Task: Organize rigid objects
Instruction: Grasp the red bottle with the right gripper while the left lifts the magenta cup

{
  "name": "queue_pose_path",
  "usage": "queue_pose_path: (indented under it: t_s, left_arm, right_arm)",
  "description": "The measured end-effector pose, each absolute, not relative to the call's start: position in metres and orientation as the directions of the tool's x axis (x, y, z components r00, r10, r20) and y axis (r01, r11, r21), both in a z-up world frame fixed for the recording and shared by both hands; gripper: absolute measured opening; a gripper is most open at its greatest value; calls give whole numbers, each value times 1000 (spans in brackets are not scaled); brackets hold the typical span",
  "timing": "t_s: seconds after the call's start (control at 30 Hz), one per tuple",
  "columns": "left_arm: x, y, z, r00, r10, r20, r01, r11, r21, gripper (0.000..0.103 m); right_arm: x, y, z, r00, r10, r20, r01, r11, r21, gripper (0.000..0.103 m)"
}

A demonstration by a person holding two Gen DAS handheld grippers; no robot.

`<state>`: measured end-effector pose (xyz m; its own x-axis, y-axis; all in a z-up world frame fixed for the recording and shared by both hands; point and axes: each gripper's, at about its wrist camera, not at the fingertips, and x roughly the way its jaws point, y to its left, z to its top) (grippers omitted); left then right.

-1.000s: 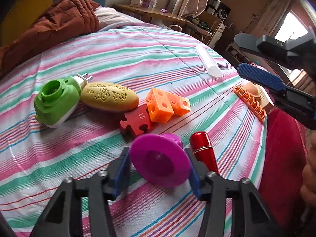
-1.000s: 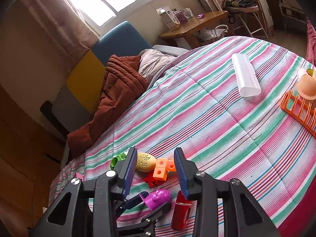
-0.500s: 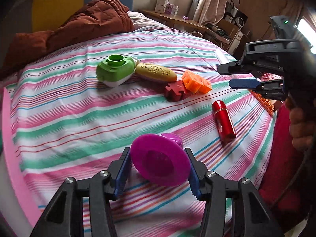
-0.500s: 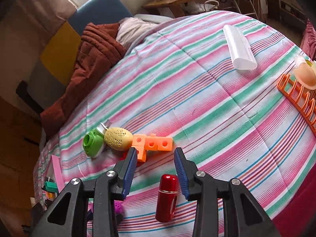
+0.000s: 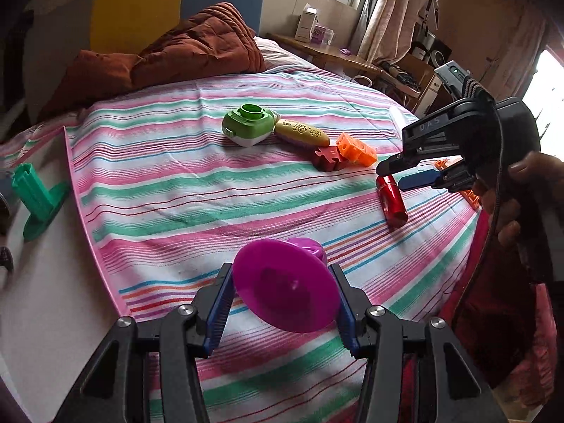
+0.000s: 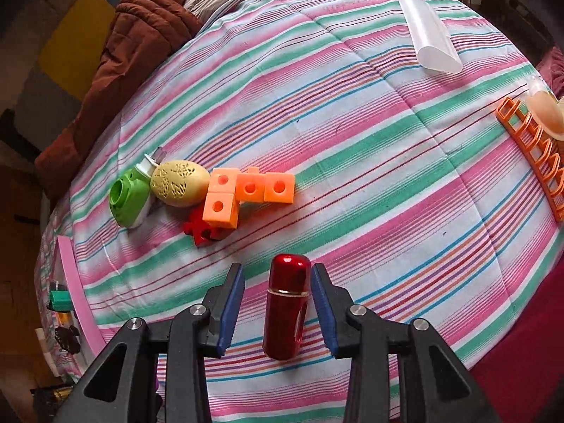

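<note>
My left gripper (image 5: 282, 299) is shut on a purple flared toy (image 5: 285, 289) and holds it above the near edge of the striped bedspread (image 5: 176, 183). My right gripper (image 6: 278, 289) is open, its fingers either side of a red metal cylinder (image 6: 286, 306) that lies on the bedspread (image 6: 352, 141); the right pad looks close to it. The right gripper (image 5: 398, 176) and cylinder (image 5: 391, 201) also show in the left wrist view. A green plug-in device (image 6: 128, 197), a yellow patterned oval (image 6: 178, 183), orange cubes (image 6: 246, 190) and a red puzzle piece (image 6: 202, 229) lie clustered farther back.
A translucent white tube (image 6: 428, 35) lies at the far right of the bed. An orange rack (image 6: 535, 155) with a pale round object sits at the right edge. A brown quilt (image 5: 169, 56) is heaped at the head. A green stand (image 5: 35, 197) sits off the bed's left side.
My left gripper has pulled back toward the bed's near edge with the purple toy. My right gripper has come down so its open fingers flank the red cylinder.
</note>
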<state>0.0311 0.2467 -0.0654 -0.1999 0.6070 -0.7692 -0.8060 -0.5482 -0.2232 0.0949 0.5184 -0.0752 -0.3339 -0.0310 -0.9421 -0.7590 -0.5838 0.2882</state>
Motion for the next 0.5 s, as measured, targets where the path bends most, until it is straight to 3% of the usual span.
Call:
queue_pose_path:
  t_s: [0.1,0.2,0.5]
  left_arm:
    - [35,238,-60,-205,621,-757,-806,-545,-229,53]
    - [38,229,-55,-209,633,-746,-801,-549,-241,53]
    - [30,185,-39,-272,638,-720,-749,-611,-258,53]
  right_arm:
    - [94,510,-78,-296,-26,-955,-756,-604,251,38]
    - [79,490,-77,-264,-17,-964,-673,-713,196,24]
    - [35,408,-75,-397,-15,-918,-331,-930,158,24]
